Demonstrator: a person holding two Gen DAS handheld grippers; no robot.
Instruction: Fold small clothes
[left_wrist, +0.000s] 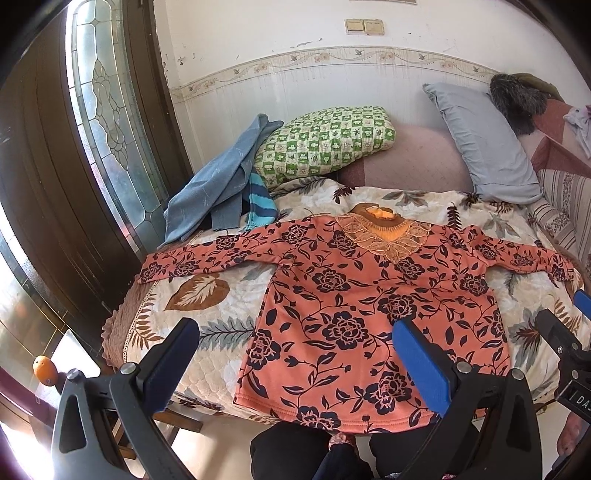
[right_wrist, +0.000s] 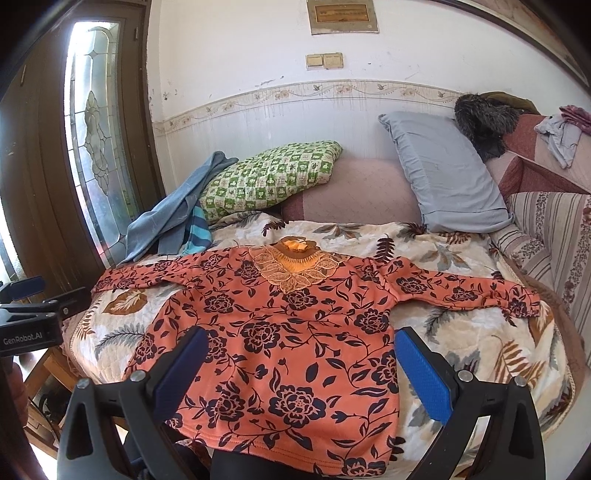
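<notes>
Your left hand-held gripper (left_wrist: 295, 363) hangs above the near edge of the bed with its blue pads spread wide and nothing between them. Your right hand-held gripper (right_wrist: 299, 373) is likewise wide open and empty, held over the lower part of the blouse; in the left wrist view it shows at the right edge, just beside the left one.

Below both, the orange floral blouse (left_wrist: 354, 314) lies flat and face up on the leaf-print quilt (left_wrist: 207, 295), hem toward you at the bed's near edge, lace collar toward the wall, both sleeves stretched out sideways.

Beyond the collar you see a green checked pillow (left_wrist: 325, 140) and a grey-blue pillow (left_wrist: 484, 144) leaning near the wall. A blue towel (left_wrist: 218, 181) is heaped left of the green pillow, beside the glass-panelled door (left_wrist: 107, 110).
</notes>
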